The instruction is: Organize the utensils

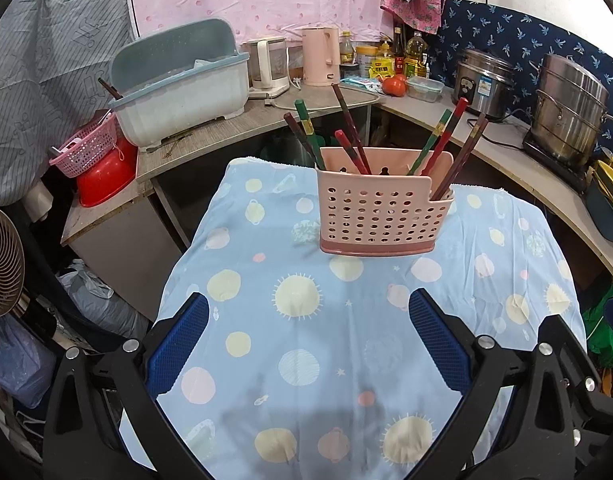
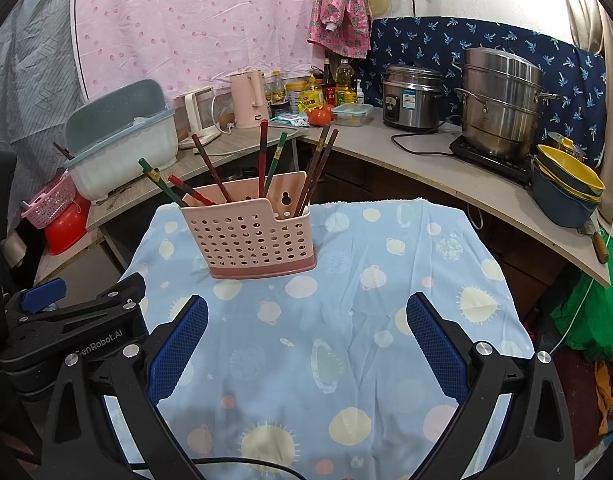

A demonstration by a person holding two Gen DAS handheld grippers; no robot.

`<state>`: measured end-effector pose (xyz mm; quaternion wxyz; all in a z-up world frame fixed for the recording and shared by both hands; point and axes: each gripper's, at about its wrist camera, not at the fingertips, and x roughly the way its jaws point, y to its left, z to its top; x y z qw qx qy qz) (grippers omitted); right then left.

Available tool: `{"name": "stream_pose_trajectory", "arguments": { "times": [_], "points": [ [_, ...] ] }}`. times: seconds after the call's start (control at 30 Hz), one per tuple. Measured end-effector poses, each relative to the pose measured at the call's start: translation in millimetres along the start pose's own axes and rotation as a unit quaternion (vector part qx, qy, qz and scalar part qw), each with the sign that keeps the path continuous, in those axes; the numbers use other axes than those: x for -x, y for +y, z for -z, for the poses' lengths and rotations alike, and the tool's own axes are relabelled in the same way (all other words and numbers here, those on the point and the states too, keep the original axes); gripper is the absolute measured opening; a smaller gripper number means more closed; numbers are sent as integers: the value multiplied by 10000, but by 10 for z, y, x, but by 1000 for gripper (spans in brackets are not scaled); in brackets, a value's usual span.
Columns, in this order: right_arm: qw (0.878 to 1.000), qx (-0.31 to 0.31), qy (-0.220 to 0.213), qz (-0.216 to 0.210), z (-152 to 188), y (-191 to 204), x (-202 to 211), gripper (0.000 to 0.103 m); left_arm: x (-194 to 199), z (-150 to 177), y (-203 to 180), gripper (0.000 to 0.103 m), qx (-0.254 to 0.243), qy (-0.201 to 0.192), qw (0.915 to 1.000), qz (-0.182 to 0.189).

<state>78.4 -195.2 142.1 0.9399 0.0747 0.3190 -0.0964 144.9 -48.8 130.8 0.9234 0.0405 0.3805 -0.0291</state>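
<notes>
Blue patterned cloth covers the worktop (image 1: 306, 340), with a cluttered kitchen counter behind.

On the far part of the cloth stands a pink holder (image 1: 380, 212), and the chopsticks (image 1: 350, 136) lean upright in it, fanning outward. The left gripper (image 1: 308, 332) faces it almost straight ahead; for the right gripper (image 2: 306, 332) the holder lies ahead and to the left. Both hover low over bare cloth, jaws wide apart, holding nothing. The left one seems slightly nearer.

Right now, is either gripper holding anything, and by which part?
Nothing held. The left gripper and right gripper are both open over the blue cloth. The chopsticks all stand in the pink holder.
</notes>
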Motion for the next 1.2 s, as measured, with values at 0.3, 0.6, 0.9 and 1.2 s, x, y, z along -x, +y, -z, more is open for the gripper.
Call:
{"name": "stream_pose_trajectory", "arguments": {
  "times": [0.3,0.6,0.9,1.2],
  "points": [
    [10000,0,-2,-2,-1,1,0,96,-1,6,2,96,-15,9,10000,-16],
    [10000,3,4,2,-7,0,-2,96,-2,3,2,96,-13,12,10000,-16],
    [10000,15,14,11,-6,-9,-4,96,-4,6,6,96,-29,16,10000,-36],
    [10000,-54,38,39,-2,-32,-26,96,-26,0,66,96,-59,83,9999,-52]
  ]
}}
